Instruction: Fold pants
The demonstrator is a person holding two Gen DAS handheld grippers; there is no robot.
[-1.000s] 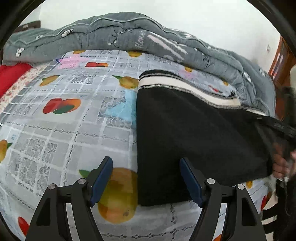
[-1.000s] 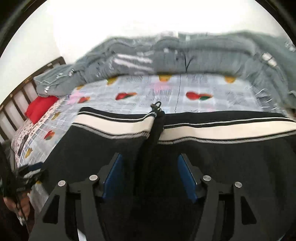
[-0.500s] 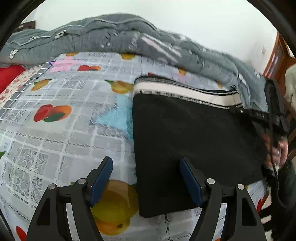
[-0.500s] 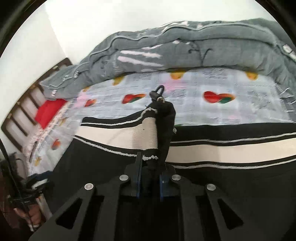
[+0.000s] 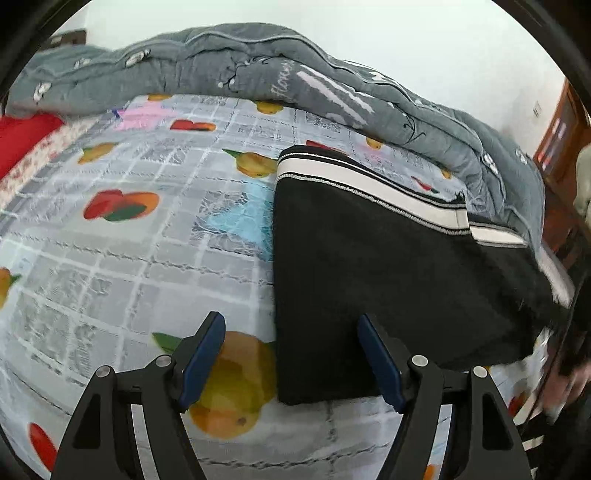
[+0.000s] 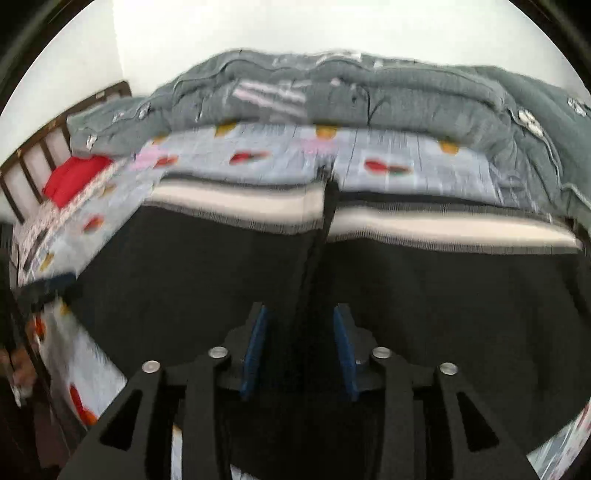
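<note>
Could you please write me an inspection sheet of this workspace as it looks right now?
Surface: bed sheet with a fruit and grid print, lying flat.
Job's things: black pants lying flat on the sheet, white-striped waistband toward the far side; a seam or fold runs down the middle in the right wrist view.
Clutter: grey quilt bunched along the far edge; red fabric near the headboard.
Grippers: left gripper open, over the pants' near left corner; right gripper open, straddling the centre seam, holding nothing.
Cables: nothing seen.
Surroundings: white wall, dark wooden headboard, wooden furniture at the right.
</note>
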